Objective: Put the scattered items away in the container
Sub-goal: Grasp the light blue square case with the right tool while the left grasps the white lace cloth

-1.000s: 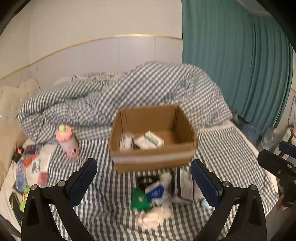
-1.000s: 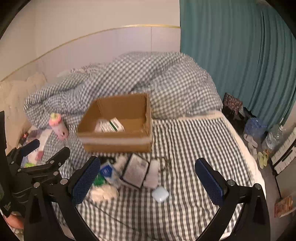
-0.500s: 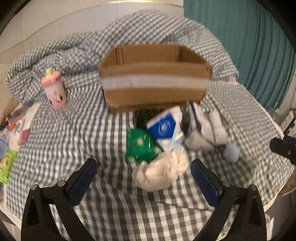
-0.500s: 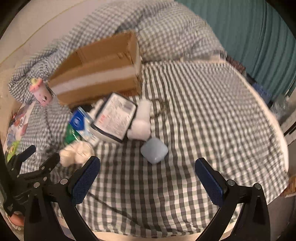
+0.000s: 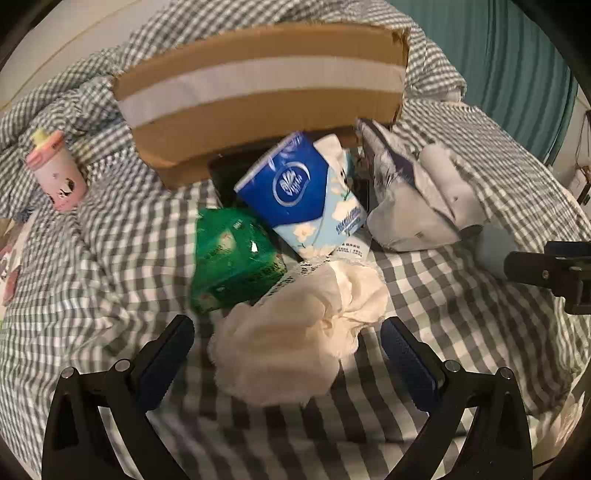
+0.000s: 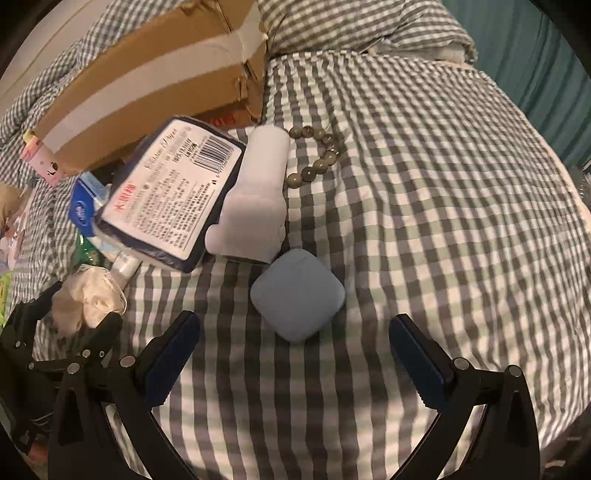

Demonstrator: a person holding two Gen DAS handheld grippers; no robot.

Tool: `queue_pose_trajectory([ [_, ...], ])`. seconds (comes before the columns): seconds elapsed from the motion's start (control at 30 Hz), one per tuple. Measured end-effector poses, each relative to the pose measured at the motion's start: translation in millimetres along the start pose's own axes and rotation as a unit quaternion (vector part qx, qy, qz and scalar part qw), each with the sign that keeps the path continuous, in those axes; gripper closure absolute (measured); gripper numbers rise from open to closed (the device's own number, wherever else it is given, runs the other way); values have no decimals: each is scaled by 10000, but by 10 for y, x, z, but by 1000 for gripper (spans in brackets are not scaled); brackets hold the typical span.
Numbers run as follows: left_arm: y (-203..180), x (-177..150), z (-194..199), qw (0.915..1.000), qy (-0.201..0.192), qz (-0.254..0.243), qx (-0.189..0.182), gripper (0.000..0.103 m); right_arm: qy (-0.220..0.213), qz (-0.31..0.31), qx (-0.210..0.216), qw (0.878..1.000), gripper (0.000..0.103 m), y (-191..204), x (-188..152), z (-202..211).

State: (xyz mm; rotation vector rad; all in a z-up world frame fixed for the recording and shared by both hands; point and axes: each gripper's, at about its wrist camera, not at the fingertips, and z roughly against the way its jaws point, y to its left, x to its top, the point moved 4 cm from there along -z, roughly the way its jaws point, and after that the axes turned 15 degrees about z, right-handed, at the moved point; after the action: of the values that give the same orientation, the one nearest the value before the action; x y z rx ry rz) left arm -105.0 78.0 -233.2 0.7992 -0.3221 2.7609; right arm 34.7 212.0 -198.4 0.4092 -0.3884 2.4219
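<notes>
A cardboard box (image 5: 258, 96) with a white tape band stands on the checked bed; it also shows in the right wrist view (image 6: 147, 81). In front of it lie a cream cloth (image 5: 295, 332), a green packet (image 5: 232, 262), a blue tissue pack (image 5: 306, 192), a dark wipes pack (image 6: 170, 195), a white bottle (image 6: 258, 199), a bead bracelet (image 6: 321, 155) and a pale blue case (image 6: 297, 295). My left gripper (image 5: 288, 350) is open, its fingers either side of the cloth. My right gripper (image 6: 295, 350) is open, just short of the blue case.
A pink toy cup (image 5: 55, 173) stands left of the box. A rumpled checked duvet (image 6: 362, 26) lies behind it. A teal curtain (image 5: 517, 66) hangs at the right. The bed edge (image 6: 576, 229) falls away on the right.
Both grippers have come down and forward toward the pile. The cloth now sits between the left fingers, and the blue case lies just ahead of the right fingers.
</notes>
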Motion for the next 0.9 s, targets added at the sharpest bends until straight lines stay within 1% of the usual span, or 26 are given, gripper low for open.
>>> queue_pose_trajectory([
  [0.1,-17,18,-114,9999,105,38,89,0,92,17,-64,9999,1,-13,33,-109],
  [0.17,-27,34,-166,9998,171,85,41,0,120,3,-117,9999,1,-28,49,-153],
  [0.23,-34,41,-196,9997,227,113,1,0,159,-10,-172,9997,4,-35,49,-189],
  [0.3,-47,39,-214,9996,262,112,-23,3,223,0,-313,9993,15,-34,42,-211],
  [0.37,-69,29,-217,9993,330,83,-137,14,324,35,-511,9982,24,-34,23,-225],
  [0.4,-88,25,-212,9992,352,33,-167,16,327,69,-553,9979,29,-23,15,-215],
  [0.43,-102,22,-200,9992,347,-13,-177,21,321,81,-614,9976,34,-19,3,-189],
  [0.47,-116,19,-183,9992,337,-47,-199,35,331,68,-719,9968,44,-28,-15,-156],
  [0.5,-135,17,-153,9993,303,-73,-219,43,329,50,-755,9966,45,-36,-29,-130],
  [0.53,-147,18,-129,9993,283,-98,-215,59,276,5,-664,9974,45,-54,-49,-85],
  [0.57,-160,17,-114,9993,296,-140,-204,71,241,-49,-575,9980,45,-65,-73,-36],
  [0.63,-198,5,-69,9991,332,-231,-160,77,201,-101,-491,9985,45,-75,-107,32],
  [0.73,-196,9,-15,9991,360,-207,-117,82,37,-255,-307,9992,45,-71,-149,189],
  [0.8,-169,20,39,9992,344,-187,-54,83,-71,-276,-224,9993,45,-35,-137,302],
  [0.9,-125,63,167,9995,240,-188,61,83,-213,-280,-228,9991,45,5,-123,491],
])
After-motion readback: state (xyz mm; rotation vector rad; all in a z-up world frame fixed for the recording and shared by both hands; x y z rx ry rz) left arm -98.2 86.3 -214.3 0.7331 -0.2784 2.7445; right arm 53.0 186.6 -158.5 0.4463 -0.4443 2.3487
